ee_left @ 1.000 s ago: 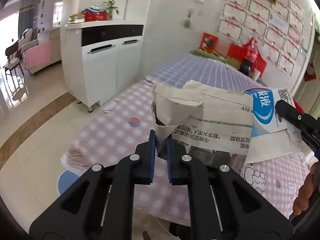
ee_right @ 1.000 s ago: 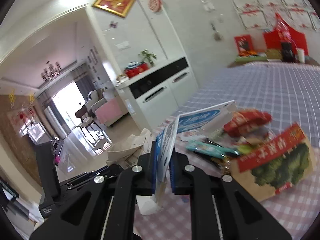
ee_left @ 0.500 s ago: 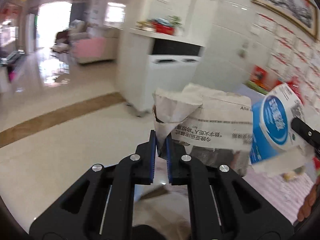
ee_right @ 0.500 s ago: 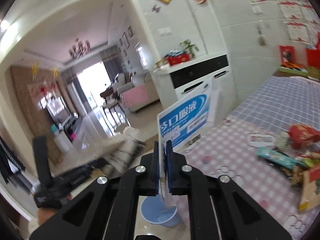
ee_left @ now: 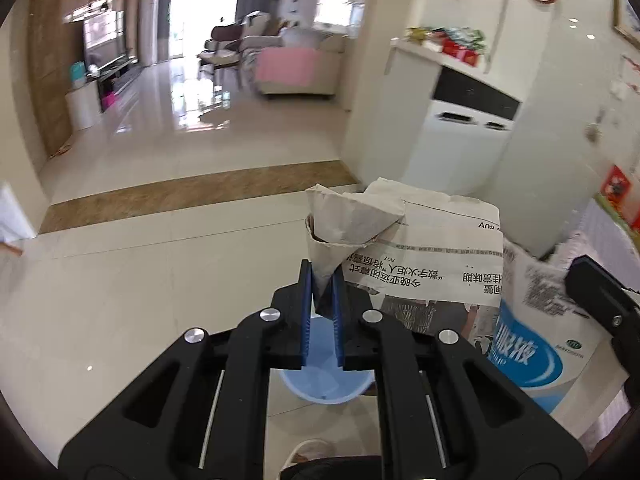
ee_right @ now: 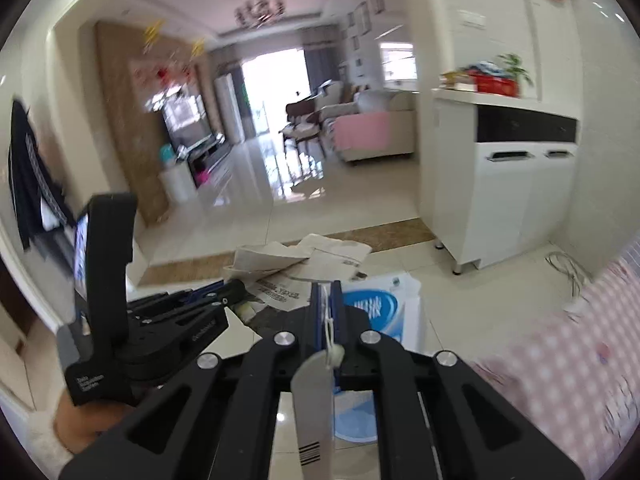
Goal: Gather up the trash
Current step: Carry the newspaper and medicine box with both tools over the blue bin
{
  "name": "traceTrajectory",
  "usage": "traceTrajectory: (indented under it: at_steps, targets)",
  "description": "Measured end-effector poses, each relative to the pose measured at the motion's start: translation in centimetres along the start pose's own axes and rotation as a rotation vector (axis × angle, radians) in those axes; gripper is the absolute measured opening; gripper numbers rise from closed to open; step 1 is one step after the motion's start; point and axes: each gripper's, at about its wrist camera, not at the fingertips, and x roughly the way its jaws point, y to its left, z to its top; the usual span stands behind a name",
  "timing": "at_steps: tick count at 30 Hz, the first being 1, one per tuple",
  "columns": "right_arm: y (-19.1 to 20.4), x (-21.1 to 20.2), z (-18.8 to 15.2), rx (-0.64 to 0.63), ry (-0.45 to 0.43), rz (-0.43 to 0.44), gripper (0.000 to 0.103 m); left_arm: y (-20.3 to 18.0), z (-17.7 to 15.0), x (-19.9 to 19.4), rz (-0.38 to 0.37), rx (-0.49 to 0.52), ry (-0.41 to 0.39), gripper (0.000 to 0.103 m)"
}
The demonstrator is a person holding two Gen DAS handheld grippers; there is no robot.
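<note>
My left gripper is shut on a corner of a crumpled newspaper, which hangs in the air above the floor. My right gripper is shut on the edge of a flat white packet with a blue oval logo. The same packet shows at the right of the left wrist view, just beside the newspaper. A light blue bin stands on the tiles beneath both grippers, and the bin is partly hidden by the fingers. The left gripper and newspaper sit left of the packet.
A table with a pink checked cloth is at the right. A white cabinet stands against the wall behind it. Glossy tiled floor stretches towards a living room with a pink sofa. A person's hand holds the left gripper.
Both grippers have swung left, away from the table, carrying the newspaper and the packet. The view now faces the floor and living room, with the blue bin below.
</note>
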Motion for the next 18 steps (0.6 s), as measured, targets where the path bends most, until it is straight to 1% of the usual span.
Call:
traceTrajectory:
  at_steps: [2, 6, 7, 11, 15, 18]
  targets:
    - [0.2, 2.8, -0.4, 0.014, 0.043, 0.037, 0.005, 0.8, -0.2, 1.3, 0.061, 0.008, 0.004, 0.009]
    - [-1.3, 7.6, -2.4, 0.059, 0.137, 0.053, 0.005, 1.4, -1.5, 4.7, 0.145, 0.031, 0.048, 0.009]
    - [-1.7, 8.8, -3.0, 0.065, 0.164, 0.048, 0.005, 1.6, -2.1, 6.1, 0.160, 0.041, 0.076, 0.009]
    - [-2.9, 14.0, -5.3, 0.093, 0.263, 0.042, 0.005, 2.2, -3.9, 9.9, 0.150, 0.031, 0.162, 0.009]
    - [-3.7, 17.6, -7.3, 0.119, 0.323, 0.044, 0.005, 2.6, -5.2, 12.6, 0.159, 0.040, 0.220, 0.009]
    - [-4.5, 19.7, -8.0, 0.121, 0.340, 0.045, 0.006, 3.1, -5.5, 13.9, 0.162, 0.041, 0.245, 0.009]
